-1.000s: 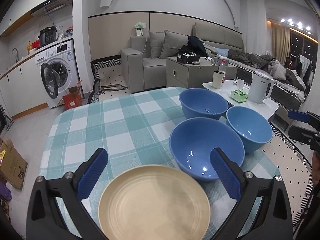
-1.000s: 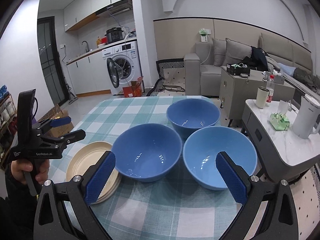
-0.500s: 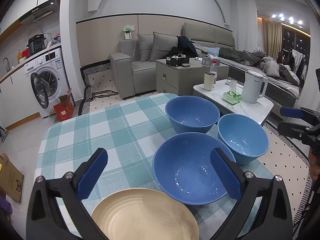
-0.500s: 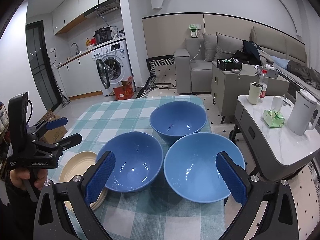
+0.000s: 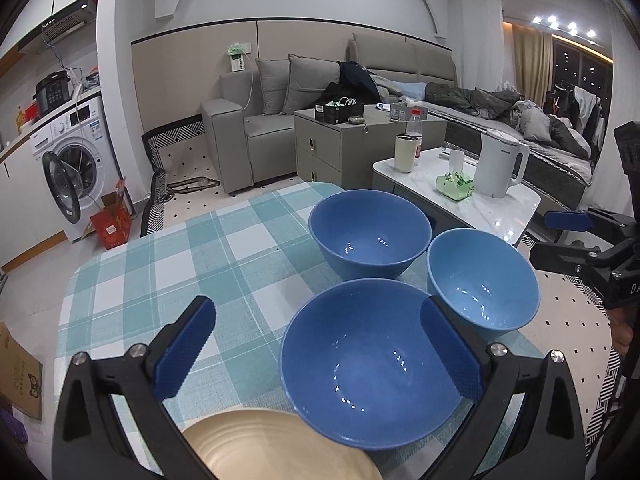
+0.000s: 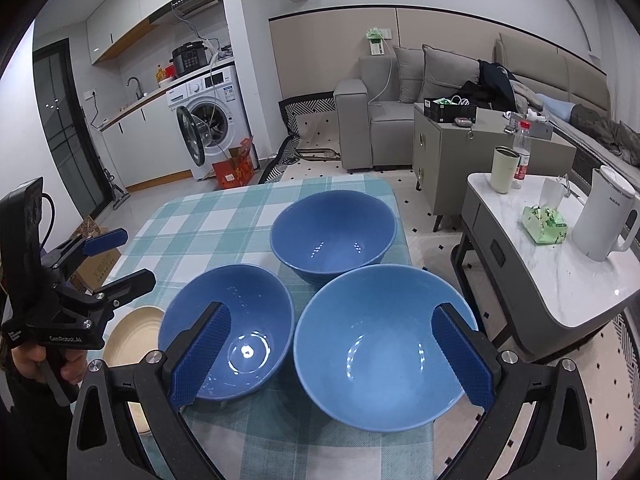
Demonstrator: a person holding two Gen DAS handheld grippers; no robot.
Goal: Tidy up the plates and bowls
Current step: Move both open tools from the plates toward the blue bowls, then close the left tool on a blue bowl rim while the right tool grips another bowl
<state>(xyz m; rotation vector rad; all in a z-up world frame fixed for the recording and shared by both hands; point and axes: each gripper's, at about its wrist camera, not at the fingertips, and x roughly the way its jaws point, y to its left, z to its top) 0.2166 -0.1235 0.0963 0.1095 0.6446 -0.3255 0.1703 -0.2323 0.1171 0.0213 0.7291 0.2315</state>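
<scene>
So far nothing looks sorted: three blue bowls sit separately on the checked surface [image 5: 168, 264], none nested in another, and the beige plate [image 5: 276, 446] lies alone at the bottom edge of the left wrist view. In the right wrist view the light blue bowl [image 6: 386, 346] fills the lower centre of the frame, the nearer dark blue bowl [image 6: 228, 328] sits just beside it at lower left, and the far dark blue bowl [image 6: 334, 234] stands above them at centre, close to both; whether the rims touch I cannot tell. The plate shows again at lower left of that view, partly hidden behind the gripper body, and whether it is one plate or a small stack I cannot tell. The right gripper [image 6: 330, 354] has its fingers [image 6: 202, 354] spread wide and empty, hovering with the light blue bowl framed between them. The left gripper [image 5: 318, 346] is likewise spread wide with nothing held, above the nearer dark blue bowl. I judge the task to be at its very start: a first bowl is being lined up, and all the stacking of bowls, and any placing relative to the plate, is left to do.
</scene>
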